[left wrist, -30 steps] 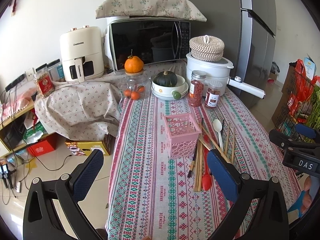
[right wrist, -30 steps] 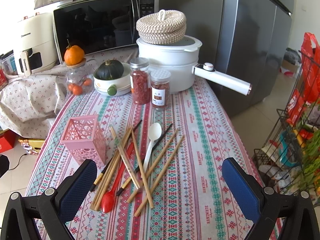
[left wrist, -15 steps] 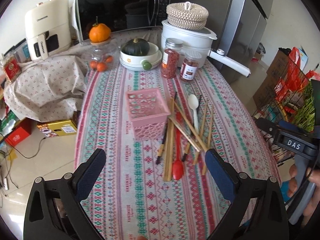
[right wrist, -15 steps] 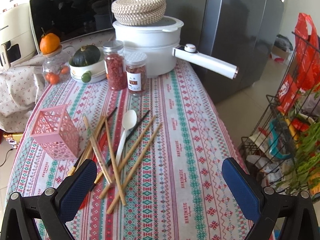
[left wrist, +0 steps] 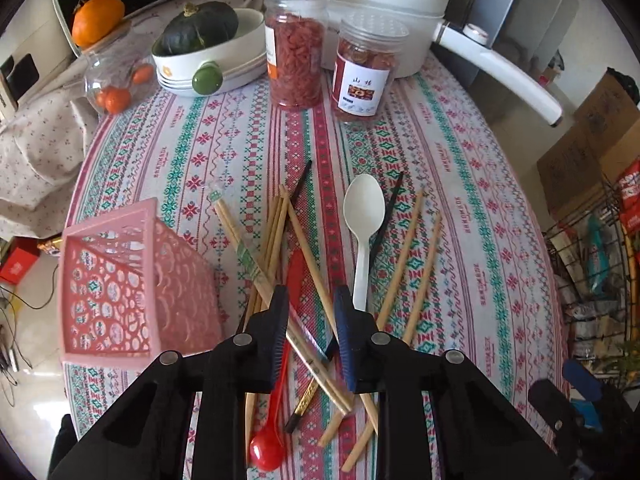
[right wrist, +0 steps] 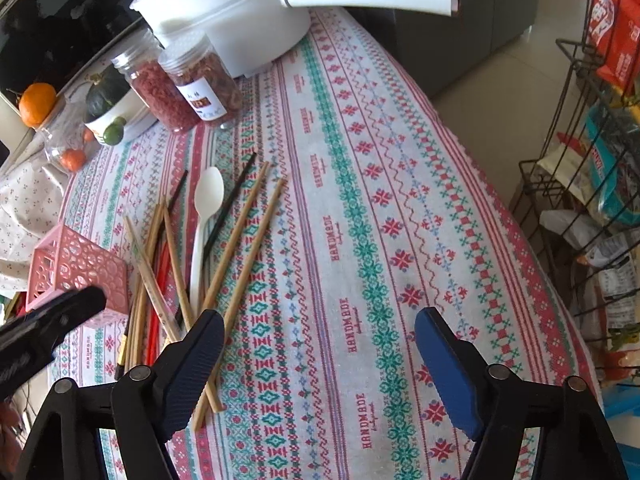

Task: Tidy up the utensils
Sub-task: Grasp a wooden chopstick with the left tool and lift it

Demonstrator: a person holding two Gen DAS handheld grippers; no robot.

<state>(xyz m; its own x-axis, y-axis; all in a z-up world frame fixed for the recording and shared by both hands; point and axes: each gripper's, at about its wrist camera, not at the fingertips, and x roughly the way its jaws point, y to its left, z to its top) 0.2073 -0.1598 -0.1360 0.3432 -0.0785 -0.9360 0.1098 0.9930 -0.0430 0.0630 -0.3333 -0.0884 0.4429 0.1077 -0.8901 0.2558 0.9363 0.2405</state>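
Left gripper point(left wrist: 310, 300) narrowed over the utensil heap, jaws just closing around the red spoon point(left wrist: 280, 380) handle and crossed bamboo chopsticks point(left wrist: 316, 292), pads not visibly pressing; right gripper point(right wrist: 320, 336) wide, closing slightly, empty. Lay on patterned tablecloth point(right wrist: 380, 200) beside the pink basket point(left wrist: 128, 284), white spoon point(left wrist: 362, 232) nearby. Came much lower and closer than a second earlier.

Right gripper point(right wrist: 320, 322) is seen above the patterned tablecloth point(right wrist: 360, 200), jaws closing in but nothing caught between them.

A scatter of wooden chopsticks point(right wrist: 240, 236) is laid out just left of the gripper, its left pad point(right wrist: 196, 364) poised over their near ends. A white spoon point(right wrist: 204, 216) is mixed in among the chopsticks, a pink basket point(right wrist: 76, 268) lies tipped over further left, and two jars point(right wrist: 180, 88) are set beyond, in front of a white pot point(right wrist: 240, 20).
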